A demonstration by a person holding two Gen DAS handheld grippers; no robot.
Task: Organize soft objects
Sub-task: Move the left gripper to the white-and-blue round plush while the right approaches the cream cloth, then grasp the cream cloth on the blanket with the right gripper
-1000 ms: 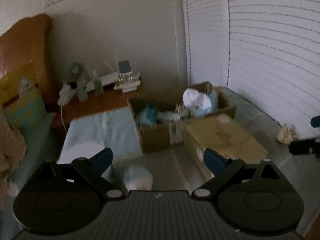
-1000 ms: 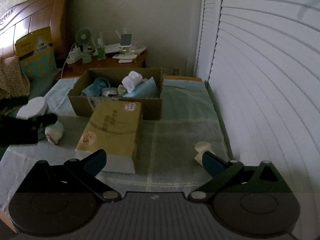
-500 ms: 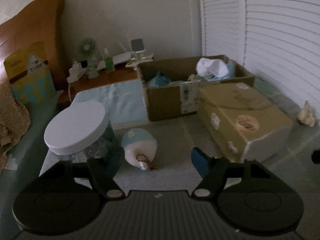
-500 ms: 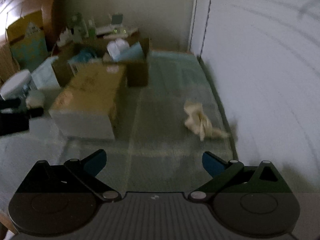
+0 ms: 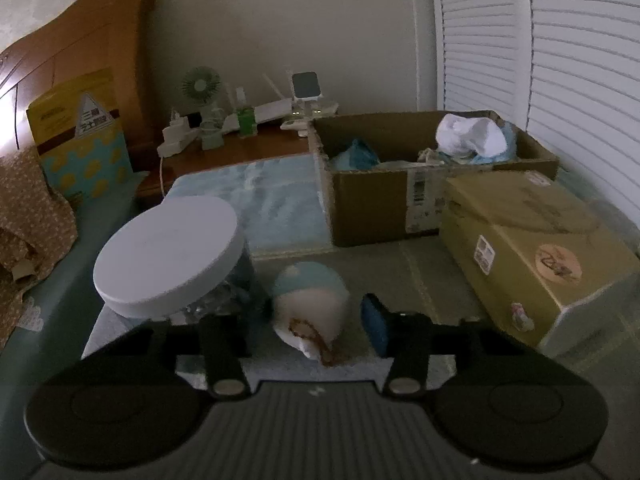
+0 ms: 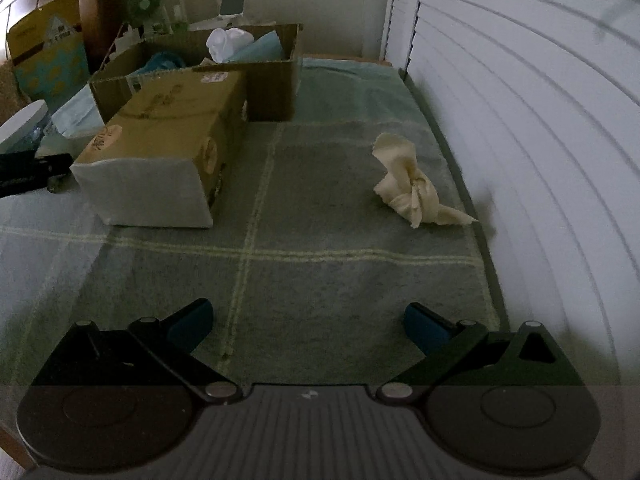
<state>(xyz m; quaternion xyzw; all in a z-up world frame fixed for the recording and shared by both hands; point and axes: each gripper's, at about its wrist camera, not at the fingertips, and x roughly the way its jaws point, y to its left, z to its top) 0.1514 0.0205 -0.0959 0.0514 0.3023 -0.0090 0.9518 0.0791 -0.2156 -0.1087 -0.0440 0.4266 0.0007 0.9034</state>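
Observation:
A small blue-and-white plush toy (image 5: pixel 310 306) lies on the bed between the fingers of my left gripper (image 5: pixel 300 320); the jaws stand around it, narrowed but with gaps either side. A cream knotted cloth (image 6: pixel 412 186) lies on the green blanket near the shutter wall, well ahead of my right gripper (image 6: pixel 306 320), which is open and empty. An open cardboard box (image 5: pixel 376 204) (image 6: pixel 272 80) at the back holds white and blue soft items.
A jar with a white lid (image 5: pixel 168 248) stands just left of the plush, against my left finger. A closed yellow-brown box (image 5: pixel 532 248) (image 6: pixel 168 144) lies in front of the open box. A nightstand (image 5: pixel 224 152) with a fan and gadgets stands behind.
My left gripper has come down and forward to the plush and its jaws have narrowed around it. My right gripper has swung toward the cream cloth, which now sits nearer and clearer.

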